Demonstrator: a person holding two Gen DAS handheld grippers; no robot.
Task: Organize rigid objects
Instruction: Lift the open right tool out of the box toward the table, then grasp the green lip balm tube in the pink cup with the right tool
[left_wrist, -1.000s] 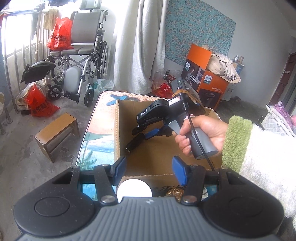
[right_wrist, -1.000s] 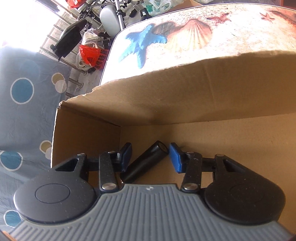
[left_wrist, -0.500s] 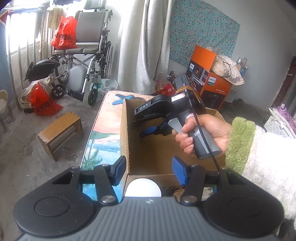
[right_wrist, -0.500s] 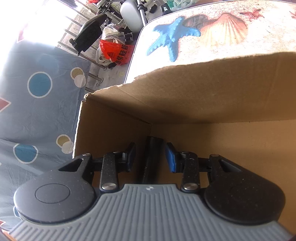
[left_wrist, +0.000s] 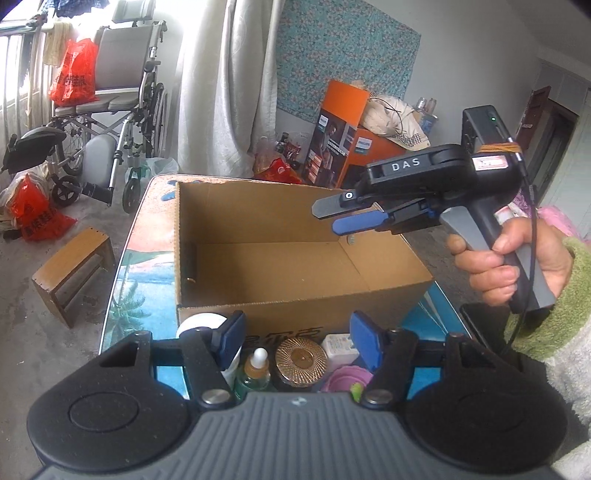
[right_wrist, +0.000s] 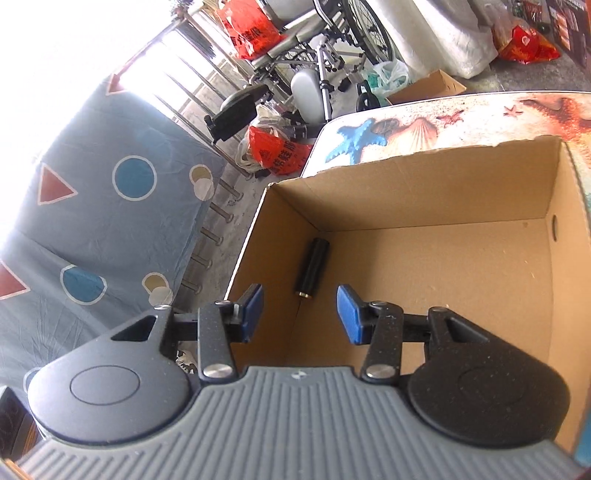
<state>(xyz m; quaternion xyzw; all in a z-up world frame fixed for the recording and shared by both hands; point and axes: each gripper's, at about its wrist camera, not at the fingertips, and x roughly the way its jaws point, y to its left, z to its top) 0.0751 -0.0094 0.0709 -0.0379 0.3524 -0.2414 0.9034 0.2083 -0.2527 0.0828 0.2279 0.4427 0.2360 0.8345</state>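
At the bottom of the left wrist view, the left gripper (left_wrist: 295, 339) is seen with its blue jaws wide apart, and they have just been opening. Nothing is held between them. Just past the jaws, small things are crowded together on the table (left_wrist: 147, 214): a white round lid (left_wrist: 197, 325), a small dropper bottle (left_wrist: 256, 369), a gold round tin (left_wrist: 301, 360), a white packet (left_wrist: 338, 347) and a pink cup (left_wrist: 345, 380). Behind them the cardboard box (left_wrist: 280, 321) is set open in the middle of the frame. A black tube (left_wrist: 191, 264) is laid inside it, against the left wall.

At the right of the frame, the right gripper (left_wrist: 332, 216) is held up over the box by a hand (left_wrist: 506, 266) in a fuzzy green and white sleeve (left_wrist: 554, 332).

In the right wrist view, the right gripper (right_wrist: 300, 312) is shown with its jaws partly open and empty. The black tube (right_wrist: 312, 267) is seen lying on the box floor in the far left corner, apart from the jaws. Far back, at the upper left of the left wrist view, a wheelchair (left_wrist: 122, 92) is parked.
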